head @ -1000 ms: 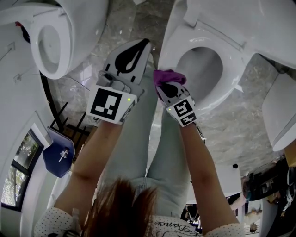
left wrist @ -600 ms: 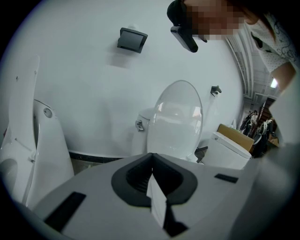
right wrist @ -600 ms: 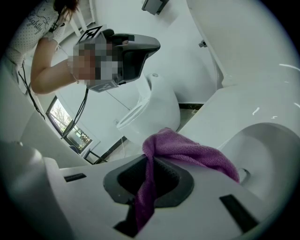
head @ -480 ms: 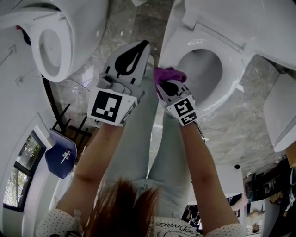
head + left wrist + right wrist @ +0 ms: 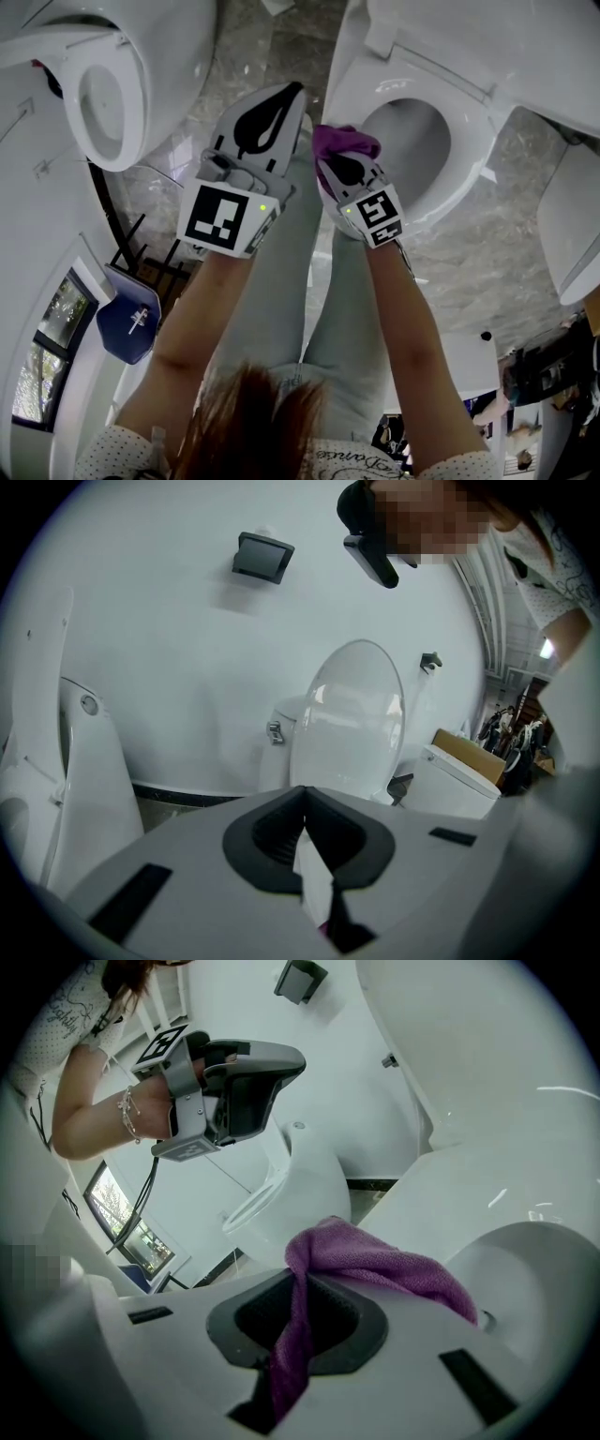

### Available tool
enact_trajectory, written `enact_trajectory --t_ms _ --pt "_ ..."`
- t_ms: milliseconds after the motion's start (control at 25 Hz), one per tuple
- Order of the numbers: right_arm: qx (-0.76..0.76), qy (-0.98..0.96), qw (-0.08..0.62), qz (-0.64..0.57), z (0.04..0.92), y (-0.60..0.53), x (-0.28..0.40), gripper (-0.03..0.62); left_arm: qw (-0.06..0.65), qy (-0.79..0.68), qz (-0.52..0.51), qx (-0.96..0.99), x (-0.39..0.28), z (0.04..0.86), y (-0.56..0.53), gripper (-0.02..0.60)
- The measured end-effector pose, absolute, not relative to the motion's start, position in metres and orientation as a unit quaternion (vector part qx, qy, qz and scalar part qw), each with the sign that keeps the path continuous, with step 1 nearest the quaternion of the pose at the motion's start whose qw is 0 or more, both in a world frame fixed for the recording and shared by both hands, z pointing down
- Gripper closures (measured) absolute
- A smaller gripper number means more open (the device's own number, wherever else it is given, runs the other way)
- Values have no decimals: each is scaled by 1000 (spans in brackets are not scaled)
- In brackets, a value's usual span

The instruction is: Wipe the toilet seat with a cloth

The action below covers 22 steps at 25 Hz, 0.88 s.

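The white toilet seat point(image 5: 466, 150) rings an open bowl at the upper right of the head view. A purple cloth point(image 5: 345, 142) lies bunched on the seat's near-left rim, and my right gripper point(image 5: 331, 161) is shut on it. In the right gripper view the cloth point(image 5: 375, 1265) runs down between the closed jaws of the right gripper point(image 5: 300, 1283) and drapes onto the seat's rim point(image 5: 534, 1241). My left gripper point(image 5: 292, 91) hovers beside it over the floor, to the seat's left. The left gripper point(image 5: 302, 803) is shut, with nothing held.
A second toilet point(image 5: 103, 94) stands at the left, and another white fixture point(image 5: 574, 225) at the right edge. Grey marble floor point(image 5: 253, 37) lies between them. A blue object point(image 5: 131, 317) sits low on the left. The left gripper view faces a toilet with its lid raised point(image 5: 352, 724).
My right gripper and the cloth have edged slightly forward along the seat's near-left rim. The left gripper has barely moved.
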State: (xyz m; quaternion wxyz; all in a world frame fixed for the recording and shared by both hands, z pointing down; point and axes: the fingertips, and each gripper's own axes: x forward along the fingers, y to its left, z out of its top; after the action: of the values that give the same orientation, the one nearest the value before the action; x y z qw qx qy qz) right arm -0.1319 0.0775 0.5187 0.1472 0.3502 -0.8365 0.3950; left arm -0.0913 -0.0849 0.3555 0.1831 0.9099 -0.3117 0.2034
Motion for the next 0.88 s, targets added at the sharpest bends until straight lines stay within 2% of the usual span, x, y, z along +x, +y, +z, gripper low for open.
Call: enact_trajectory --t_ms 240,880 --pt "356 -841 156 376 518 68 -126 546 183 -301 210 912 -90 353 -84 578" --pt "422 -822 108 368 517 27 -107 546 184 -305 210 910 -91 353 -86 578"
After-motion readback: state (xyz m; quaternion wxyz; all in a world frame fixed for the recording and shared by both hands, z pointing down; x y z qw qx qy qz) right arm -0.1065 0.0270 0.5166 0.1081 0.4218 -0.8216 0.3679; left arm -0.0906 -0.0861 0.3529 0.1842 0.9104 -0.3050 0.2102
